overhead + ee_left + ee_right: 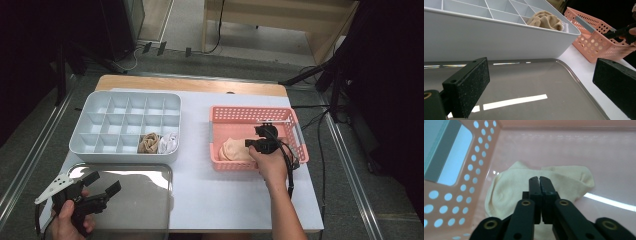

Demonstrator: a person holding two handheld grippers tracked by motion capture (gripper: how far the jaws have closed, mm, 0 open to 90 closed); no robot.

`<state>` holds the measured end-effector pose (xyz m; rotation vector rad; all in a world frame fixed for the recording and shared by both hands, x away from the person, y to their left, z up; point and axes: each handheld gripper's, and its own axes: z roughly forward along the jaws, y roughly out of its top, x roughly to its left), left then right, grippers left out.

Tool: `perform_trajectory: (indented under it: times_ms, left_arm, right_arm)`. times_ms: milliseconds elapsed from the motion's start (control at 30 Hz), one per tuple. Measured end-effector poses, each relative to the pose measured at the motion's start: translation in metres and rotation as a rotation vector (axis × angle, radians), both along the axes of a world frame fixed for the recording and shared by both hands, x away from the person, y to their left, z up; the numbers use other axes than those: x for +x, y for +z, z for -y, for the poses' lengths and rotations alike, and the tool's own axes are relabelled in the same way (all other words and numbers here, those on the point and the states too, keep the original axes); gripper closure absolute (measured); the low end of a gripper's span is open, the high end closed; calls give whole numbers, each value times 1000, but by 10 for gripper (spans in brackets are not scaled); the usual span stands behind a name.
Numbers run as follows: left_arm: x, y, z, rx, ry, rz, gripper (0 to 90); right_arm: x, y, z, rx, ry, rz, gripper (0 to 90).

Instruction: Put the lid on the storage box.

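1. Grey carpeted floor surrounds a worktop (240, 200) with a white top and a wooden far edge; dark stands and cables lie around it.
2. Divided tray (80, 142), pale grey, many small compartments, on the left half of the worktop. Two compartments in its near row, toward the right end, are filled: one with a rolled tan sock (148, 143), the next with a rolled white sock (168, 142), the two side by side.
3. Metal tray (145, 200), shiny and shallow with rounded corners, at the near left of the worktop, just in front of the divided tray.
4. Pink basket (250, 113), perforated plastic, on the right half of the worktop, well apart from the divided tray.
5. Cream sock (509, 190), lying loosely flat on the floor of the pink basket, in its near left part, close to the perforated wall.
6. Right gripper (540, 178), held in the person's right hand (272, 162), reaches into the pink basket. Its jaws are together, tips directly over the cream sock; whether any fabric is pinched between them cannot be told.
7. Left gripper (102, 182), held in the person's left hand (67, 222), sits over the near left corner of the metal tray. Its jaws stand wide apart with nothing between them, pointing toward the divided tray.
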<state>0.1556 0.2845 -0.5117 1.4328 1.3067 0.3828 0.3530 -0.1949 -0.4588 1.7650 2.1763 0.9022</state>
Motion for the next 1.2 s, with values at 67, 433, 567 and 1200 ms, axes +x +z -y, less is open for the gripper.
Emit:
perform_trajectory:
  times_ms: [67,433,567,1200]
  left_arm:
    - [0,0,0,0,0,-2,15]
    - [1,-1,-1,2,1,-5,15]
    - [1,-1,-3,-4,3,-6,15]
    - [1,-1,-1,1,0,-4,15]
  right_arm:
    - [-1,-1,0,-6,10,-6,900]
    - [7,-9,-10,-70,-40,-136,633]
    - [10,-12,-8,-46,-58,-191,737]
    - [-4,19,-11,27,-19,68,900]
